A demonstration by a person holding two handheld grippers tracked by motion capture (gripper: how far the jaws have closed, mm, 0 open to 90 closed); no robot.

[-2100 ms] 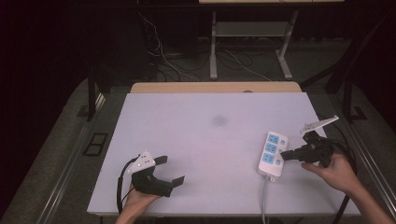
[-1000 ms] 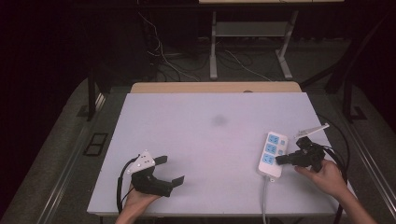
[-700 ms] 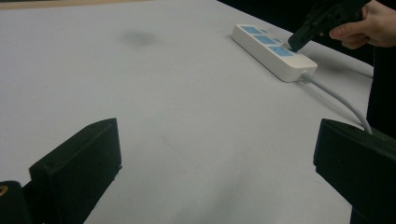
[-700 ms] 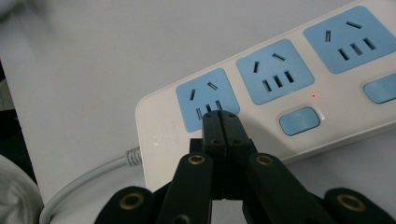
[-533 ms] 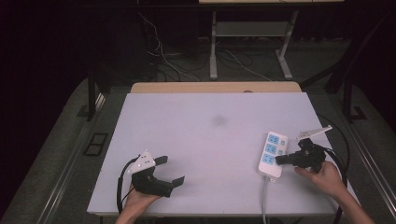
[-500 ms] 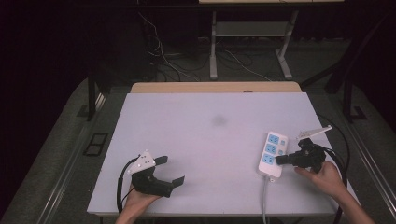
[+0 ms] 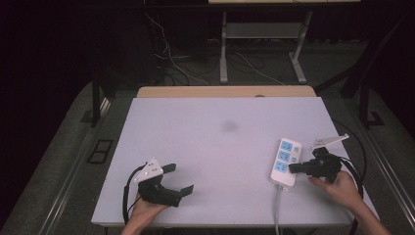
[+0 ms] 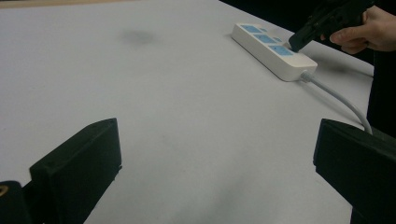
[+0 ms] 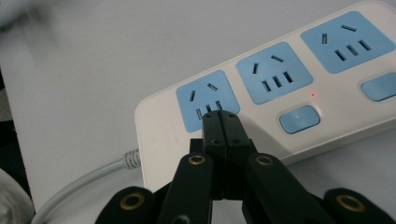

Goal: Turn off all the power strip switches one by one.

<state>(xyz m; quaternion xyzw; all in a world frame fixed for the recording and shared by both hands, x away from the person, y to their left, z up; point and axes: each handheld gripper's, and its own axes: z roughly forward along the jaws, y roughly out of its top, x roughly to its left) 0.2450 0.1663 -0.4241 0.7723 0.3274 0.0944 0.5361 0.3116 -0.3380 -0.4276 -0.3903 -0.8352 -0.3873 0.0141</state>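
A white power strip [image 7: 285, 161] with three blue sockets lies at the right of the white table [image 7: 220, 142]. My right gripper [image 7: 293, 168] is shut with nothing between its jaws. Its tip rests at the near edge of the end socket [image 9: 205, 100], next to the strip's cable end. A small red light [image 9: 312, 94] glows beside the middle socket, above a blue switch [image 9: 299, 119]. In the left gripper view the strip [image 8: 273, 46] and the right gripper [image 8: 295, 44] appear far off. My left gripper [image 7: 181, 178] stands open and empty at the front left, its jaws wide apart [image 8: 215, 154].
The strip's grey cable [image 7: 277, 210] runs off the table's front edge. A faint dark smudge [image 7: 230, 126] marks the table's middle. Beyond the far edge stand a wooden board [image 7: 225, 91], desk legs and loose cables on the floor.
Since about two seconds ago my right gripper has come down and left onto the strip's near end. Over the last second both hands stayed still.
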